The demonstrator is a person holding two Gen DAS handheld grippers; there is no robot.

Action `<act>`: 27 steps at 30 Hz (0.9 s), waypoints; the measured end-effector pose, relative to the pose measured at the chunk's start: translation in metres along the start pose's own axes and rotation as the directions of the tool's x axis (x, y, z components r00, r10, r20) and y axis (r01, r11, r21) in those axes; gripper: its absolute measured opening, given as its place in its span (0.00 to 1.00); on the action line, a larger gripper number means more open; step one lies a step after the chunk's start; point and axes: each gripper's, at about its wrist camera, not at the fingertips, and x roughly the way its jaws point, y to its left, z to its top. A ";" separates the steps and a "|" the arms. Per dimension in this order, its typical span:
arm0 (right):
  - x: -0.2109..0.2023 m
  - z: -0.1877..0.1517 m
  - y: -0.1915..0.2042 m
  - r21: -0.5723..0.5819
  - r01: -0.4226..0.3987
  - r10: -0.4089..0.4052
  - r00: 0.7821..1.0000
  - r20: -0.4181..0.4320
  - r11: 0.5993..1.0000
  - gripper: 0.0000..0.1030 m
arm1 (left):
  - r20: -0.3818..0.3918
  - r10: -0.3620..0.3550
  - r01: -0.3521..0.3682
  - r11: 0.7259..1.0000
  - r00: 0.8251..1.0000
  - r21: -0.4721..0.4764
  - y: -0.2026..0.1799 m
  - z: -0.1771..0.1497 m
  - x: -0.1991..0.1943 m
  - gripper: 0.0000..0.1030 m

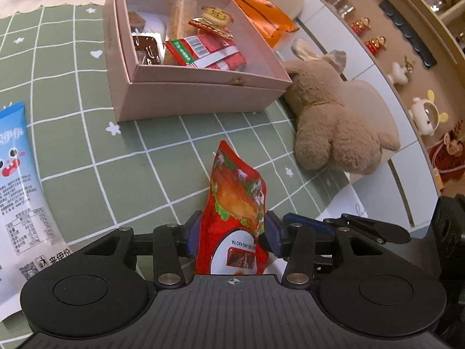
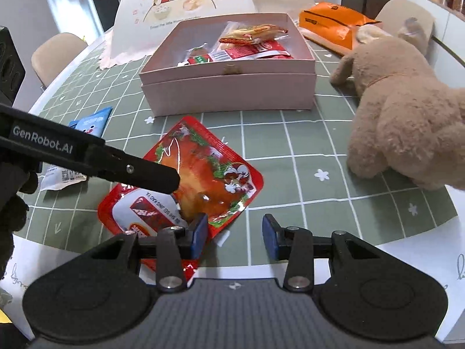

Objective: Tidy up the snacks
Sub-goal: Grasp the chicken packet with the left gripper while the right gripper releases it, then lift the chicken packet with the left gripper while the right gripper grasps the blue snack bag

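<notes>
Red snack pouch, glossy, printed with a roast duck, stands on edge between the left gripper pads, clamped, low over green grid cloth. Right gripper half open, empty. Pink box beyond holds wrapped snacks.

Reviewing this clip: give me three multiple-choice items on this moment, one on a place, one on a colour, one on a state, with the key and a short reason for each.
1. Where does the plush toy lie relative to the pink box in the right wrist view?
A. to its right
B. inside it
C. on top of it

2. What colour is the tablecloth?
A. blue with dots
B. green with white grid lines
C. plain red

3. What is between the jaws of the left gripper?
A. nothing
B. the plush toy
C. the red roast duck pouch

Key: 1 A, the toy sits on the table beside the box's right wall. 2 B, white lines cross the green cloth. 3 C, the pouch stands between both blue pads.
</notes>
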 end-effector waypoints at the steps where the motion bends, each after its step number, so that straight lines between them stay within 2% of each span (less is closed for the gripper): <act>1: -0.001 -0.001 -0.002 0.004 0.003 -0.003 1.000 0.001 1.000 0.39 | 0.002 -0.004 0.004 1.000 1.000 -0.001 -0.001 0.000 -0.001 0.49; 8: -0.017 -0.002 -0.010 0.008 0.032 -0.032 0.999 0.036 0.999 0.39 | 0.058 0.043 -0.043 0.999 0.997 -0.005 -0.001 -0.003 -0.017 0.49; 12: -0.024 0.001 -0.014 0.017 0.022 -0.023 0.998 0.050 1.000 0.36 | 0.077 0.018 -0.015 0.999 0.997 -0.037 0.004 -0.002 -0.019 0.49; 14: -0.020 0.003 -0.015 0.021 -0.009 0.008 0.999 0.034 1.000 0.31 | 0.074 0.023 -0.021 0.999 0.997 -0.025 0.003 0.002 -0.017 0.49; 17: -0.010 0.002 -0.013 0.020 -0.033 0.033 0.999 0.011 0.999 0.31 | 0.067 0.052 -0.051 0.999 0.996 -0.019 0.006 0.003 -0.013 0.49; 20: -0.001 -0.002 -0.013 0.035 -0.051 0.051 0.999 -0.016 0.998 0.31 | 0.038 0.049 -0.047 0.998 0.998 -0.046 0.014 0.003 -0.003 0.49; 23: -0.003 -0.002 -0.013 0.027 -0.035 0.035 0.999 -0.010 0.999 0.31 | 0.021 0.057 -0.056 0.998 0.998 -0.040 0.014 0.002 0.001 0.48; 27: -0.023 0.005 -0.020 0.039 -0.035 0.034 0.999 0.041 0.999 0.31 | 0.058 0.051 -0.048 0.998 0.997 -0.047 0.015 0.003 -0.013 0.48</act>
